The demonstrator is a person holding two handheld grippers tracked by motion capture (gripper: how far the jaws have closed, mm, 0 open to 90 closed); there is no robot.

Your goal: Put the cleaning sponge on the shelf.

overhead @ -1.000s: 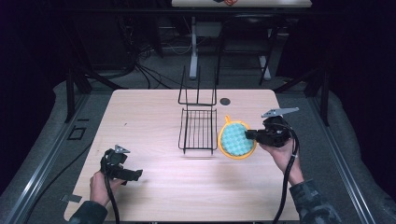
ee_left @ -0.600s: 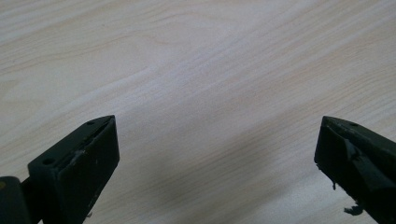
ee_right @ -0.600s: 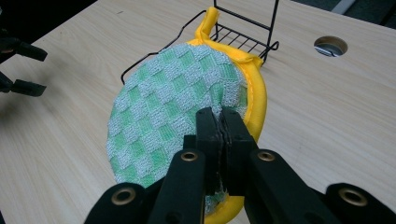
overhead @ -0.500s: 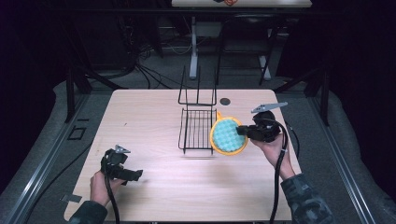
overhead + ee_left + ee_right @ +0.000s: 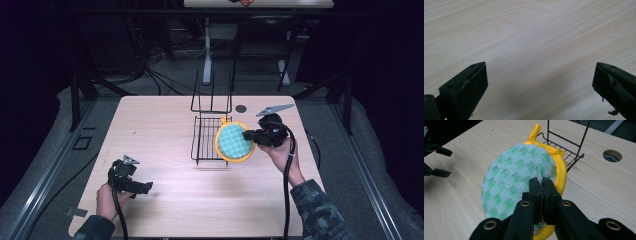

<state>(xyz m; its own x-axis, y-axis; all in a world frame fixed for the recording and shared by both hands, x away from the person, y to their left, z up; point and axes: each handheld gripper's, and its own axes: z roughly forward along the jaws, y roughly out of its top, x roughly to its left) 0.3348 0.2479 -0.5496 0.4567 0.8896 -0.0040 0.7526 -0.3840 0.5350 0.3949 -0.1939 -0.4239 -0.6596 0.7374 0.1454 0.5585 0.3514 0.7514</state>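
Your right gripper [image 5: 248, 135] has its jaws clamped together on the edge of the round pot holder [image 5: 234, 142], green-and-white checked with a yellow rim. You can see the pinch up close in the right gripper view, pot holder [image 5: 519, 180] tilted up off the table [image 5: 160, 125]. It's held in the air just at the 3 o'clock side of the black wire rack [image 5: 210, 135], overlapping its right edge from the high view; can't tell if it's touching the wire. The rack sits near table centre, toward 12 o'clock. Your left gripper [image 5: 142, 187] is down at 7 o'clock, well apart from everything, jaws wide apart with nothing but bare wood between them.
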